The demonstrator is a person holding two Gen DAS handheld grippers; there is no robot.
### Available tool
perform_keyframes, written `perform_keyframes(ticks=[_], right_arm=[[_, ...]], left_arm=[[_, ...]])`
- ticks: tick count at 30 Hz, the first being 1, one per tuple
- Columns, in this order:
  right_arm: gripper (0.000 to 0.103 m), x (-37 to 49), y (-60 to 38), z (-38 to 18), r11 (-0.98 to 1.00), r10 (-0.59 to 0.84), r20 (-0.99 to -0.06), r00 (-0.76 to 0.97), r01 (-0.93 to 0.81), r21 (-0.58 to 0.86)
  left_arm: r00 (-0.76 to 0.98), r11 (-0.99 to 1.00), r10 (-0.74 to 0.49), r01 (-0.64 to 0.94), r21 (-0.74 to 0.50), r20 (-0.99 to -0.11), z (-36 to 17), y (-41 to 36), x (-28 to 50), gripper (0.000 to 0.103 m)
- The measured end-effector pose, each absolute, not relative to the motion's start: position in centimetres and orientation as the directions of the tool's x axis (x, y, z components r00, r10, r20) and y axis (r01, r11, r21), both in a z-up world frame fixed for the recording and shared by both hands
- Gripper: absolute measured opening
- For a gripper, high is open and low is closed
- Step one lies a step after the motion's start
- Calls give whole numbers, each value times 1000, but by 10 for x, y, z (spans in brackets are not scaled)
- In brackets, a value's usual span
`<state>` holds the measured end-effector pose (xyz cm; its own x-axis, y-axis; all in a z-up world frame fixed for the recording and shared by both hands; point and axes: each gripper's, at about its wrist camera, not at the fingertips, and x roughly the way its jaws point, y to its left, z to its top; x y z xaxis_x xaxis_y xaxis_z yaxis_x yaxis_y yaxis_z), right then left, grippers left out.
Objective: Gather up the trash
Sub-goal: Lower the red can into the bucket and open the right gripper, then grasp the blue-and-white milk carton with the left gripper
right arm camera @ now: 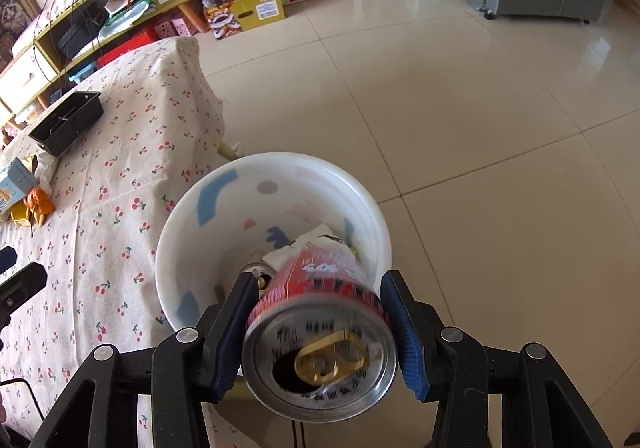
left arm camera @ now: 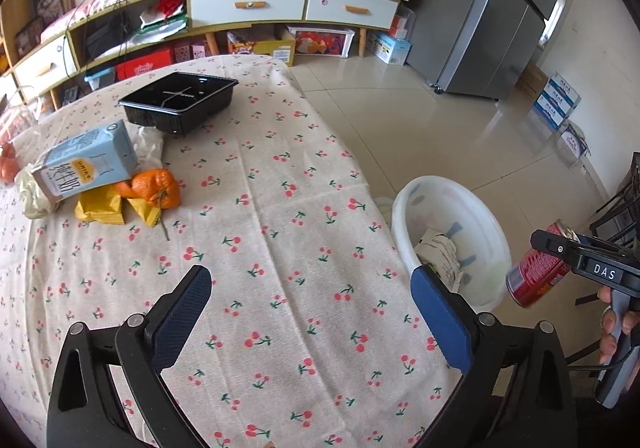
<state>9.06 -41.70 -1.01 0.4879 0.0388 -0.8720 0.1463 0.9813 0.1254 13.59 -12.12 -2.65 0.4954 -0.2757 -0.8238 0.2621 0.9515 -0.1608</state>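
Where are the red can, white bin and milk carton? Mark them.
red can [right arm camera: 320, 364]: right wrist view, silver top.
white bin [right arm camera: 212, 240]: right wrist view, inner wall.
milk carton [left arm camera: 86, 164]: left wrist view, printed face.

Red can [right arm camera: 320, 324]: glossy printed metal wall, bare silvery top, brass-coloured pull tab. Bin [right arm camera: 182, 248]: smooth, glossy white plastic; tray [left arm camera: 178, 101]: shiny black plastic; counter [left arm camera: 280, 248]: matt woven cloth printed with cherries. Gripper pads [left arm camera: 182, 322]: textured blue rubber; floor [right arm camera: 480, 128]: glossy tile.
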Motion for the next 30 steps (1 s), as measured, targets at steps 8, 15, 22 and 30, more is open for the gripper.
perform_keyframes(ticks=[8, 15, 22, 30], right_arm=[[55, 106, -395, -17, 986, 24, -878, 478, 133, 100], [55, 116, -385, -19, 990, -7, -871, 491, 127, 63], [67, 119, -369, -21, 995, -11, -875, 484, 93, 39], [70, 120, -348, -23, 998, 20, -886, 464, 48, 48]], left_arm=[[501, 963, -258, 206, -176, -826, -18, -79, 133, 101], [510, 968, -245, 174, -180, -824, -13, -54, 131, 101], [494, 975, -220, 146, -169, -841, -14, -33, 131, 101], [483, 982, -189, 88, -168, -855, -13, 3, 134, 101]])
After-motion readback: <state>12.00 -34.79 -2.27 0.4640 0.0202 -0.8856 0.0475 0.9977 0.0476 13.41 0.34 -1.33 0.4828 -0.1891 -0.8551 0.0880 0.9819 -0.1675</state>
